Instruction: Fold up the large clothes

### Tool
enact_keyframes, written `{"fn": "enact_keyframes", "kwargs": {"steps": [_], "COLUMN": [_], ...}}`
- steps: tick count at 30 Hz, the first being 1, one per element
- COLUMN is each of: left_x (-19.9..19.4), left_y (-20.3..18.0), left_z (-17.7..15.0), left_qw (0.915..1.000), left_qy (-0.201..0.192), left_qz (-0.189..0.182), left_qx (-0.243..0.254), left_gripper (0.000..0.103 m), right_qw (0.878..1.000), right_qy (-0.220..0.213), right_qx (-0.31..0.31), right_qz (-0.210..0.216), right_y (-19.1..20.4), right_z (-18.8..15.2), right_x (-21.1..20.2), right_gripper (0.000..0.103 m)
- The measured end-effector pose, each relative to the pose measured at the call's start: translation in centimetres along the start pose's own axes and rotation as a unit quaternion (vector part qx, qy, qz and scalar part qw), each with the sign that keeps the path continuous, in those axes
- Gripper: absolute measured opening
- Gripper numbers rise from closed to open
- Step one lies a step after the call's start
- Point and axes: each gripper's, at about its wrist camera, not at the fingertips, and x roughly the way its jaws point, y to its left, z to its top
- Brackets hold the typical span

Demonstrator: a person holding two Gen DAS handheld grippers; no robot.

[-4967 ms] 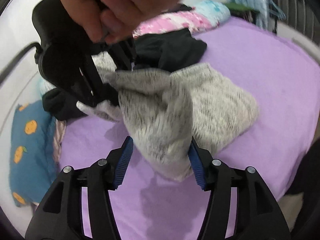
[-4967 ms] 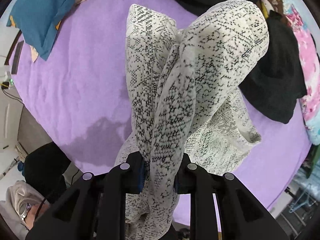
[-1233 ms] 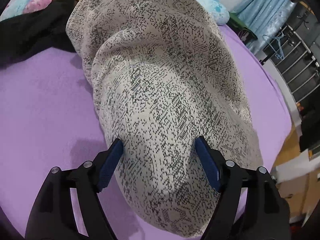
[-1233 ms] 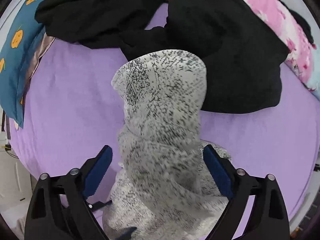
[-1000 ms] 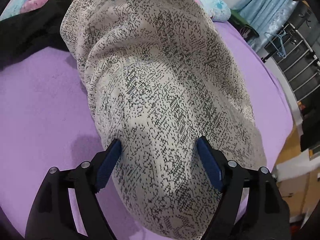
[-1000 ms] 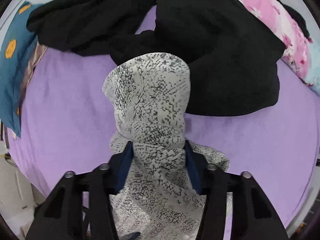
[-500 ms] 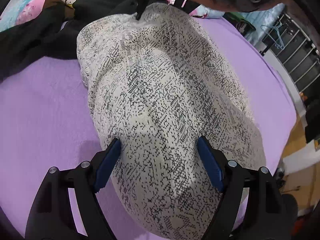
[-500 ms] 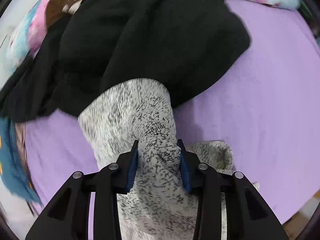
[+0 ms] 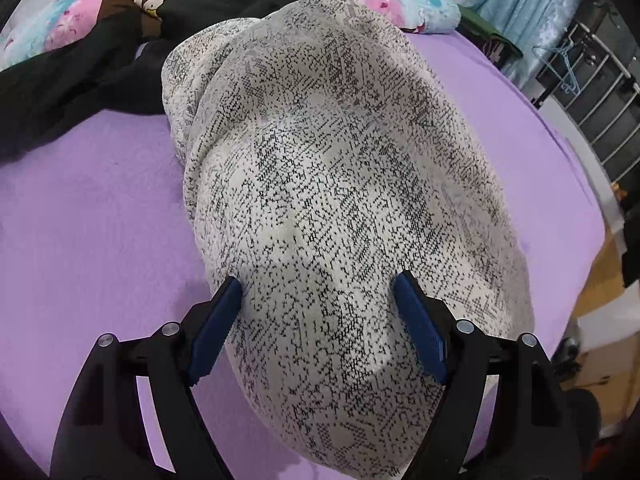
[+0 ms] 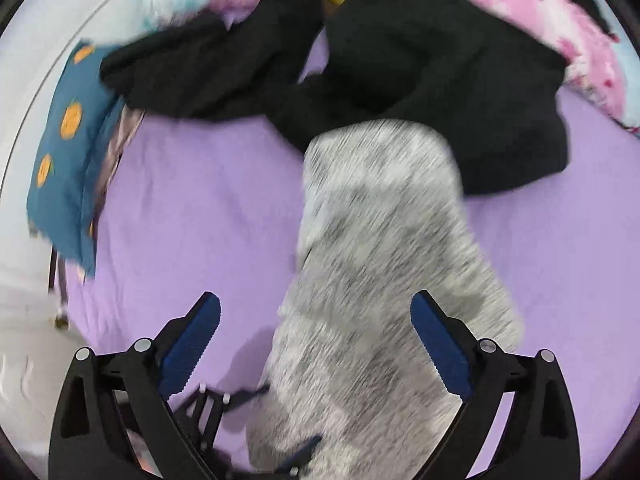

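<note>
A large white knit sweater with black speckles [image 9: 344, 184] lies folded in a long mound on the purple bed [image 9: 92, 216]. My left gripper [image 9: 318, 328] is open, its blue pads on either side of the sweater's near end, not pressing it. In the right wrist view the sweater [image 10: 384, 248] is blurred and lies flat on the bed. My right gripper [image 10: 316, 344] is wide open and empty above its near part. The left gripper's tips [image 10: 256, 396] show at the lower edge there.
Black garments [image 10: 420, 72] are heaped at the far side of the bed, touching the sweater's far end. A pink and blue floral pillow [image 9: 352, 4] lies behind them. A teal pillow with orange prints [image 10: 64, 152] sits at the left edge. A rail with hangers [image 9: 580, 68] stands at the right.
My right gripper has opened and let go of the sweater's far end, which now lies flat on the bed. It has lifted away. My left gripper stays open around the near end.
</note>
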Motion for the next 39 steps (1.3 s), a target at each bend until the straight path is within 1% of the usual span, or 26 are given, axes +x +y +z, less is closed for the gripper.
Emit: {"fn": "enact_keyframes", "kwargs": {"steps": [3,4,6,7,10,11,12,14,15,16,18,20,21,22,25,29,31,33,35,39], "left_x": [0.0,0.0,0.0,-0.1,-0.1,-0.2,-0.2,-0.4,-0.4,-0.3,-0.2,-0.2,-0.3,-0.3,-0.4,-1.3,-2.1,-2.4,-1.8,-0.8], "left_y": [-0.2,-0.1,0.1,0.0,0.2,0.2,0.3,0.9,1.0,1.4,2.3,3.0,3.1,3.0,2.7,2.8,3.1,4.2,4.8,4.5], "left_z": [-0.1,-0.1,-0.4,-0.5,-0.8,-1.0,-1.1,-1.1,-1.0,-0.9,-0.5,-0.3,-0.2,-0.1,-0.1,0.4,0.5,0.4,0.2,-0.3], "left_qw": [1.0,1.0,1.0,1.0,1.0,1.0,1.0,0.9999,0.9998,0.9996,0.9987,0.9978,0.9976,0.9978,0.9982,0.9984,0.9991,0.9992,0.9984,0.9979], "left_qy": [0.003,0.003,0.003,0.002,0.003,0.003,0.004,0.007,0.007,0.009,0.015,0.019,0.02,0.02,0.019,0.017,0.007,0.001,0.008,0.016], "left_qz": [0.001,0.0,-0.001,0.0,-0.001,-0.001,-0.003,-0.01,-0.013,-0.022,-0.041,-0.05,-0.05,-0.047,-0.04,-0.036,-0.021,-0.003,-0.015,-0.029], "left_qx": [0.002,0.002,0.0,0.002,0.001,0.002,0.0,-0.007,-0.009,-0.015,-0.028,-0.038,-0.043,-0.041,-0.039,-0.04,-0.037,-0.041,-0.053,-0.055], "left_gripper": [0.076,0.076,0.076,0.076,0.076,0.076,0.076,0.076,0.076,0.076,0.076,0.076,0.076,0.076,0.076,0.076,0.076,0.076,0.076,0.076], "right_qw": [1.0,0.999,0.997,0.996,0.991,0.99,0.989,0.988,0.986,0.984,0.979,0.976,0.974,0.973,0.974,0.972,0.972,0.973,0.974,0.977], "right_qy": [-0.017,-0.032,-0.055,-0.073,-0.126,-0.136,-0.139,-0.147,-0.155,-0.161,-0.173,-0.177,-0.178,-0.179,-0.17,-0.19,-0.189,-0.188,-0.19,-0.179], "right_qx": [-0.009,-0.007,-0.007,-0.005,0.007,0.017,0.029,0.044,0.05,0.067,0.089,0.09,0.088,0.082,0.081,0.093,0.099,0.101,0.102,0.1], "right_qz": [0.022,0.036,0.047,0.052,0.04,0.039,0.031,-0.01,-0.022,-0.044,-0.062,-0.086,-0.11,-0.123,-0.127,-0.107,-0.097,-0.087,-0.075,-0.064], "right_y": [1.2,1.4,1.6,1.6,0.6,0.1,-0.3,-0.9,-1.0,-1.4,-1.6,-1.7,-1.5,-1.4,-1.8,-2.8,-3.3,-3.4,-3.4,-3.8], "right_z": [-2.7,-4.4,-6.7,-8.1,-12.1,-13.5,-14.5,-16.7,-17.8,-19.2,-21.7,-23.3,-24.0,-24.5,-25.2,-25.6,-25.2,-25.3,-25.5,-25.0], "right_x": [-0.6,-1.4,-2.6,-3.5,-5.2,-5.1,-4.7,-3.3,-2.6,-1.7,-0.3,0.7,1.4,2.2,4.2,4.9,5.3,5.4,5.7,6.8], "right_gripper": [0.094,0.094,0.094,0.094,0.096,0.096,0.096,0.096,0.096,0.096,0.096,0.096,0.096,0.096,0.096,0.096,0.097,0.097,0.097,0.097]}}
